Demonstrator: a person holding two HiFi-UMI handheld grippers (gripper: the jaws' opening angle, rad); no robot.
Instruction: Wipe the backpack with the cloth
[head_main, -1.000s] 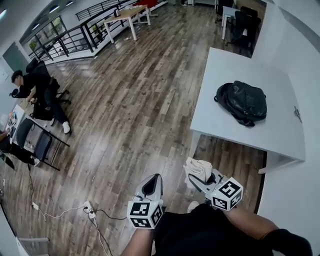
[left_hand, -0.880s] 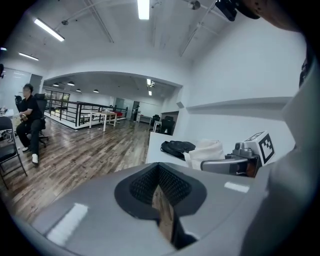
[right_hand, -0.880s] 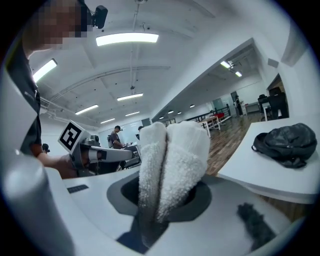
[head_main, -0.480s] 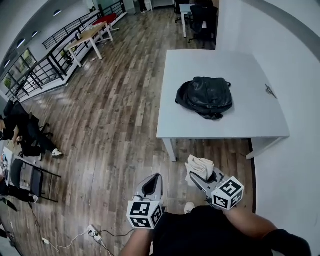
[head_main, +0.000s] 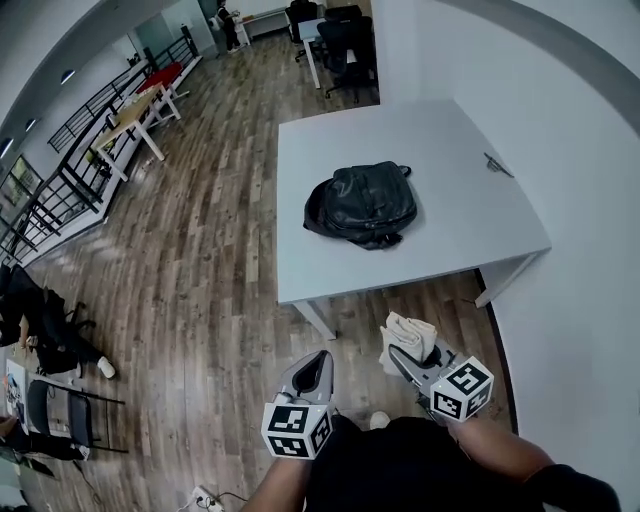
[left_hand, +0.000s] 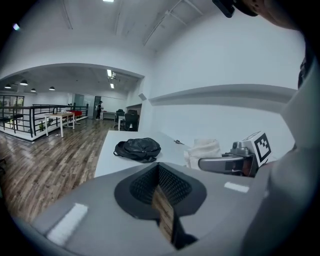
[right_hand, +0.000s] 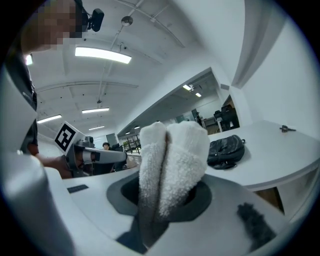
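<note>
A black backpack (head_main: 362, 205) lies on its side on the white table (head_main: 460, 215), toward the table's left half. My right gripper (head_main: 411, 350) is shut on a folded white cloth (head_main: 404, 333), held over the wooden floor short of the table's near edge. In the right gripper view the cloth (right_hand: 175, 150) bulges out of the jaws, with the backpack (right_hand: 226, 150) beyond it. My left gripper (head_main: 311, 370) is shut and holds nothing, left of the right one. From the left gripper view the backpack (left_hand: 138, 149) lies ahead on the table.
Small keys (head_main: 497, 165) lie at the table's right side. A white wall runs along the table's far and right edges. Office chairs (head_main: 345, 45) stand beyond it, a railing (head_main: 60, 170) and desks at the far left, folding chairs (head_main: 60, 415) at the near left.
The head view has swung and come closer to the table, so the backpack now sits nearer the middle. Both grippers hold the same pose, cloth still gripped.
</note>
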